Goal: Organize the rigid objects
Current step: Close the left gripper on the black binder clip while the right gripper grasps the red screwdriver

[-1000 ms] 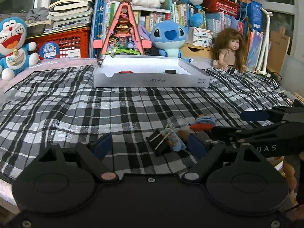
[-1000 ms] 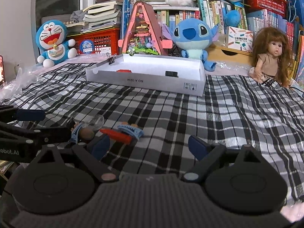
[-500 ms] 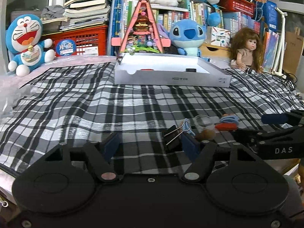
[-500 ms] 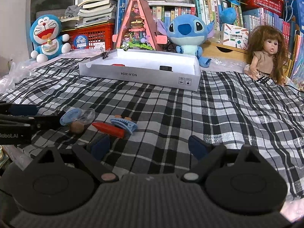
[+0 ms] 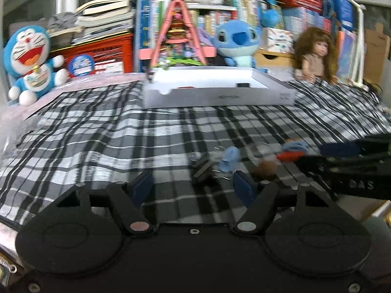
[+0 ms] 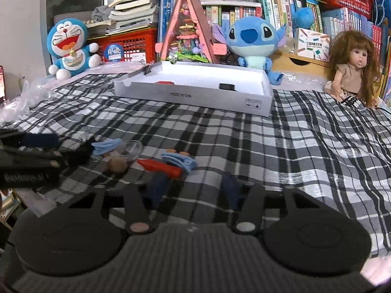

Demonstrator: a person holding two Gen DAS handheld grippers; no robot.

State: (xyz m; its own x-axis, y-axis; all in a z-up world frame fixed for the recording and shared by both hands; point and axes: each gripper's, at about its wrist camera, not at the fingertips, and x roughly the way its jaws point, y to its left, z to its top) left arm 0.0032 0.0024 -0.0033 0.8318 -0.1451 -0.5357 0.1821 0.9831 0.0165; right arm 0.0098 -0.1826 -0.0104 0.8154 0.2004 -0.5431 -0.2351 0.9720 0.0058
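Since a second ago: both pairs of jaws have drawn in – the right gripper's are closing at this moment, the left gripper's now stand at a middling gap.

Left wrist view – tool: left gripper (image 5: 193, 186) part-open, pads not pressing on anything; a black binder clip (image 5: 204, 168) lies just ahead, between the two fingertips.
Left wrist view – clutter: just right of the clip a light-blue hair clip (image 5: 229, 158), a brown round piece (image 5: 264, 168), a red stick-shaped piece (image 5: 289, 155) and a second blue clip (image 5: 297, 145), all blurred, all on the checked cloth (image 5: 122, 141).
Left wrist view – in the way: the right gripper (image 5: 347, 168) reaches in from the right edge, close by the red piece.
Left wrist view – box: white tray box (image 5: 217, 95) well beyond, near the far edge of the cloth, with a red item and a black item inside.

Right wrist view – tool: right gripper (image 6: 194, 188) blurred, jaws narrowing with only cloth between them; the red stick-shaped piece (image 6: 160, 167) lies just ahead of the left finger.
Right wrist view – small things: blue clip (image 6: 180, 160) touching the red piece; a clear cup (image 6: 130, 149), the brown piece (image 6: 117, 164) and the other blue clip (image 6: 106, 145) to the left.
Right wrist view – in the way: left gripper (image 6: 44, 156) at the left edge, beside that cluster.
Right wrist view – backdrop: Doraemon plush (image 6: 70, 46), Stitch plush (image 6: 254, 39), doll (image 6: 352, 68).
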